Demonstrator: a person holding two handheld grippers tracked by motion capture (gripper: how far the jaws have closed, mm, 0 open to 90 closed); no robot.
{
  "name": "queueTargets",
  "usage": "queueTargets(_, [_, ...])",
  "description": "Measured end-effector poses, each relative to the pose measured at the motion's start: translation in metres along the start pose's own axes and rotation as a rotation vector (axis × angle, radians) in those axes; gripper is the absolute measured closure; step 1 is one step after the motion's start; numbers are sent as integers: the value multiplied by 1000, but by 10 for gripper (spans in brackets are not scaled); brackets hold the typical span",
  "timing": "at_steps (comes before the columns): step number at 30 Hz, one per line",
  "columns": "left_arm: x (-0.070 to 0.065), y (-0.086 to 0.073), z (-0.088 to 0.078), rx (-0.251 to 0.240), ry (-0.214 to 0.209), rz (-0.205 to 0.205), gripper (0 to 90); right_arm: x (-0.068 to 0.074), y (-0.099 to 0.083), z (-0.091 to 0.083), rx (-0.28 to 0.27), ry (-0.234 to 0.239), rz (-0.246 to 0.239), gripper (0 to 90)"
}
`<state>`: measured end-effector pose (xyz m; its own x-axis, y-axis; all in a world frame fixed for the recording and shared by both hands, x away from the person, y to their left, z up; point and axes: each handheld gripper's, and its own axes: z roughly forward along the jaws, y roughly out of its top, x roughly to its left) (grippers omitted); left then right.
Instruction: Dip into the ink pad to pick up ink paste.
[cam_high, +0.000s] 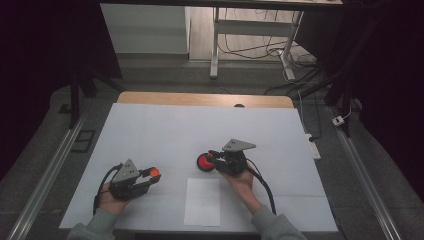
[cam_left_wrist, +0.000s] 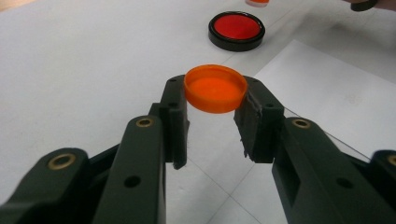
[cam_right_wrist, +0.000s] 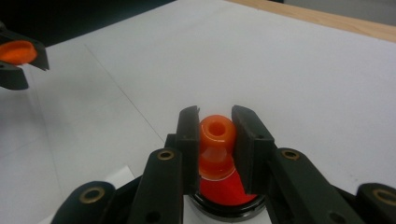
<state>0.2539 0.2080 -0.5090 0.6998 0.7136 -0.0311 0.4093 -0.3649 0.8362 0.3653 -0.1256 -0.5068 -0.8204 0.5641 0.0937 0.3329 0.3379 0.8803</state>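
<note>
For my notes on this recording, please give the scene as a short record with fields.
surface: white sheet on the table
left tool: shut on the orange cap, held above the sheet
right tool: shut on the orange bottle, neck open, above the dish
black dish: round, red inside, on the sheet
paper: white, near the front edge

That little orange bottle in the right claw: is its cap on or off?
Off. The orange bottle shows an open neck hole between the right claw, while the left claw holds the orange cap apart.
</note>
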Motion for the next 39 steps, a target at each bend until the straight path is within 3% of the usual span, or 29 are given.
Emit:
queueTargets(8, [0, 0, 1, 5, -3, 1, 648, -4, -4, 9, 41, -23, -12, 727])
queueTargets(24, [2, -1, 3, 23, -7, -12, 647, -6, -7, 20, 62, -31, -28, 727])
queueTargets(27, [2, -1, 2, 22, -9, -14, 647, -6, -10, 22, 91, -56, -62, 727])
queueTargets(39, [2, -1, 1, 15, -6, -19, 647, -1, -12, 22, 85, -77, -81, 733])
